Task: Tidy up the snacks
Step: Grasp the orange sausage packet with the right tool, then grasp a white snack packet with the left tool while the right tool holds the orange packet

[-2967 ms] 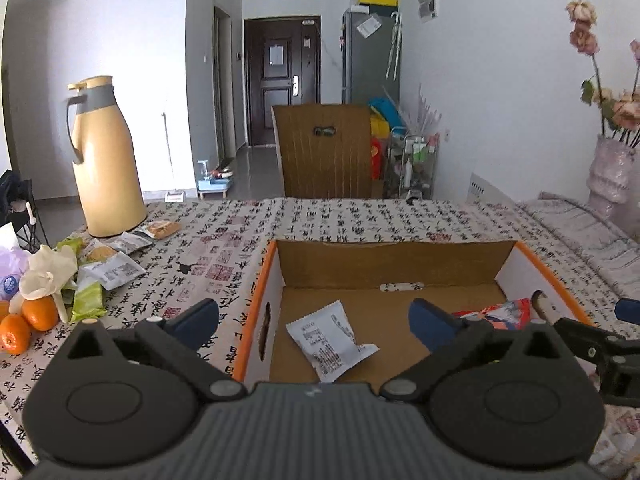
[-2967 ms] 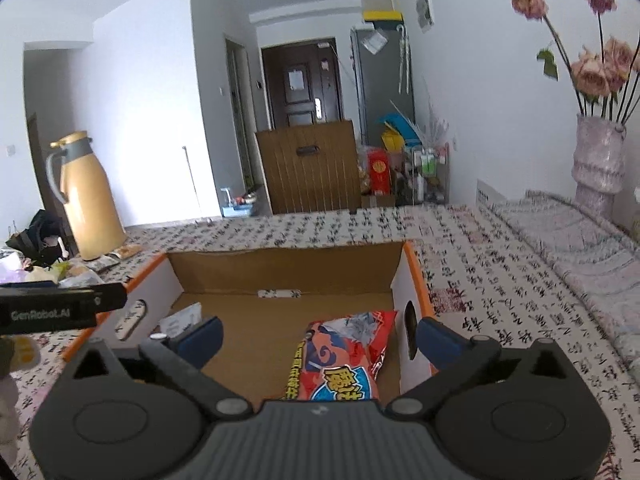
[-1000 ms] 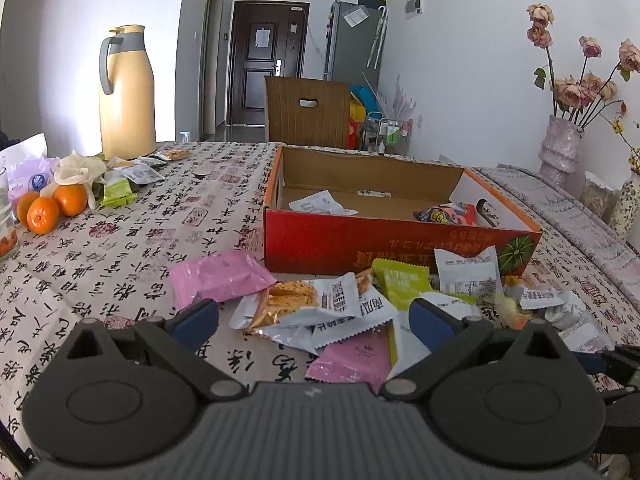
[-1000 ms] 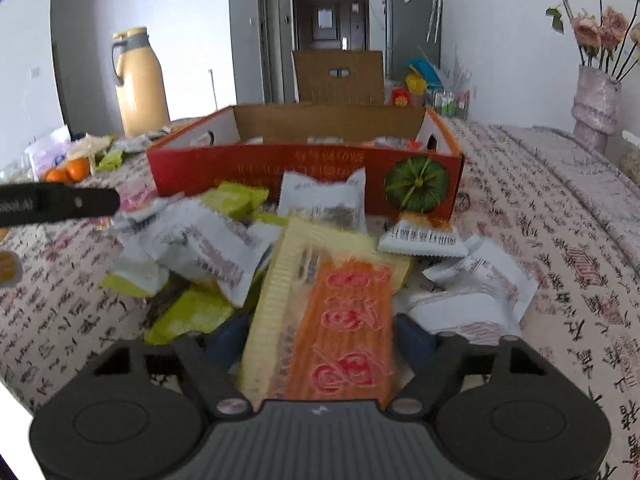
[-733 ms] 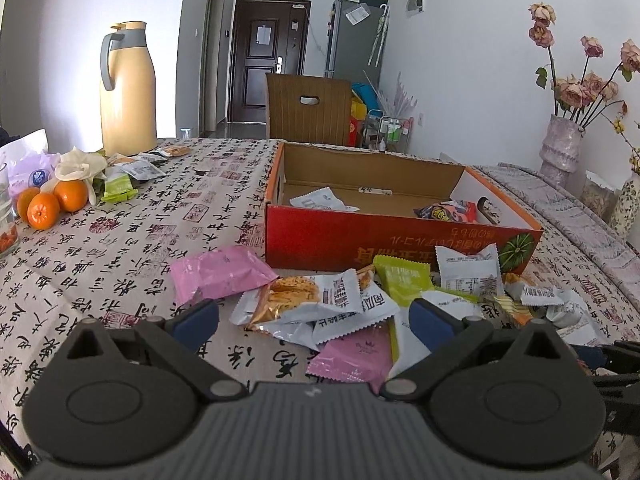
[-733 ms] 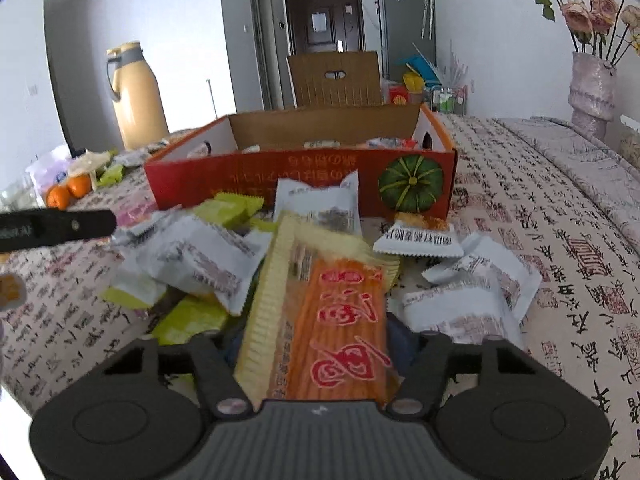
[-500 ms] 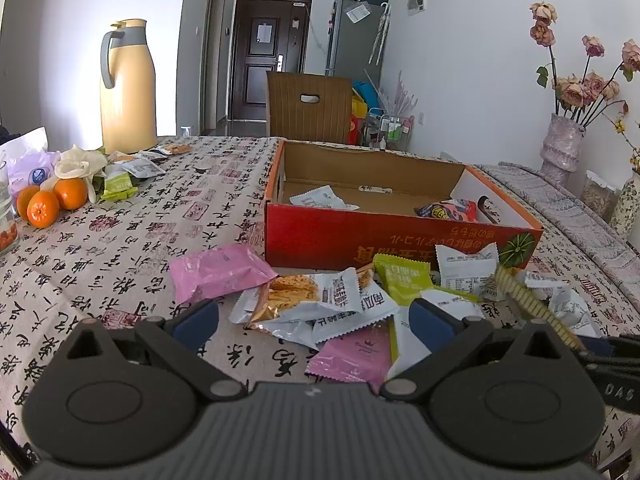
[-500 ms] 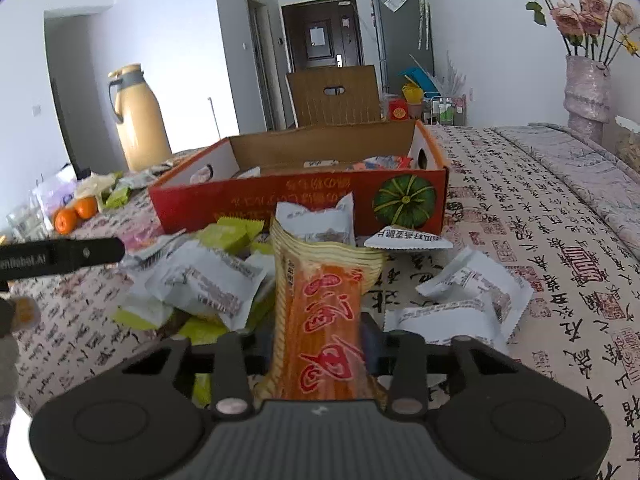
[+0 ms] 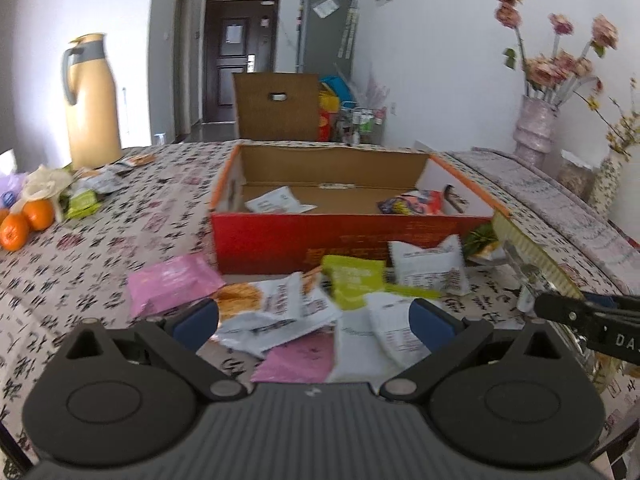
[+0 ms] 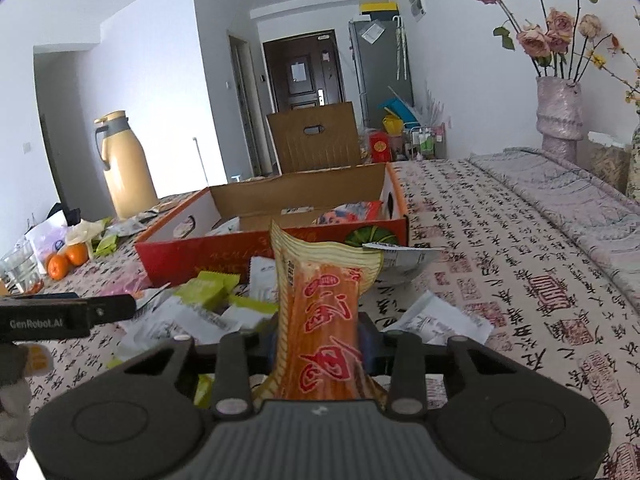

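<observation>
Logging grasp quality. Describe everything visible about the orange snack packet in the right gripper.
The orange snack packet is a long, glossy plastic pouch: orange middle with red characters, pale yellow ribbed edges. The right gripper is shut on its lower half, squeezing it narrow. It stands tilted up and forward, its crimped top flaring toward the red cardboard box, above the loose packets. In the left wrist view only its yellow edge shows.

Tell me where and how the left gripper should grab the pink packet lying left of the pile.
Pinch the pink packet across its near sealed edge, coming down from above with the open left gripper. It lies flat on the tablecloth, clear of the red box, its right corner near another wrapper.
</observation>
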Available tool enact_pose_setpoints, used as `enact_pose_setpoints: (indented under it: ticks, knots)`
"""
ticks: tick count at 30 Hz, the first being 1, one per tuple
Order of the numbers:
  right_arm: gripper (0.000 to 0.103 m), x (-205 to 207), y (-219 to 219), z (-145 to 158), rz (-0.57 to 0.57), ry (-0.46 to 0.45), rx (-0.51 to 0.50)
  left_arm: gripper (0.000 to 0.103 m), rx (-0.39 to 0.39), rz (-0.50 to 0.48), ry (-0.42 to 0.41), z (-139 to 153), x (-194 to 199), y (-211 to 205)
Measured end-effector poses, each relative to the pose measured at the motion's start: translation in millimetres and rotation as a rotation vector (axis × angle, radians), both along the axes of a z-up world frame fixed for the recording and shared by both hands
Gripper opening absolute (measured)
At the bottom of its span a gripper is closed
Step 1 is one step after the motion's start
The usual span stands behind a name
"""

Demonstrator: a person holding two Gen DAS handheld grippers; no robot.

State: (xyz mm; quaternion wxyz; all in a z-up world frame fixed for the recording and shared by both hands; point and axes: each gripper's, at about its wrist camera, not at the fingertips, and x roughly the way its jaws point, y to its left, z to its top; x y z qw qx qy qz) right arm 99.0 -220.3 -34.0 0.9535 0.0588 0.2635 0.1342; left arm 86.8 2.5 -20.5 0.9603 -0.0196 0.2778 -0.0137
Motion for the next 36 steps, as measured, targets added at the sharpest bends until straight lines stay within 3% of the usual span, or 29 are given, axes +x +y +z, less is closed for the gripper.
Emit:
enact_pose_setpoints:
  ticks: [8,18,26,36]
  knots:
    - [0.036,-2,-11,5,-0.017,-0.037,0.014,0.103,0.068,-0.065,0.038,-9,16,-39]
    - [0.036,1,-16,4,-0.016,-0.048,0.032,0.101,0.14,-0.064,0.06,-20,26,-63]
    - [0.036,2,-15,1,-0.004,-0.035,0.041,0.067,0.138,-0.053,0.088,-24,29,-61]
    - [0.036,2,-13,0,0.003,-0.031,0.038,0.042,0.098,-0.07,0.056,-16,21,-56]
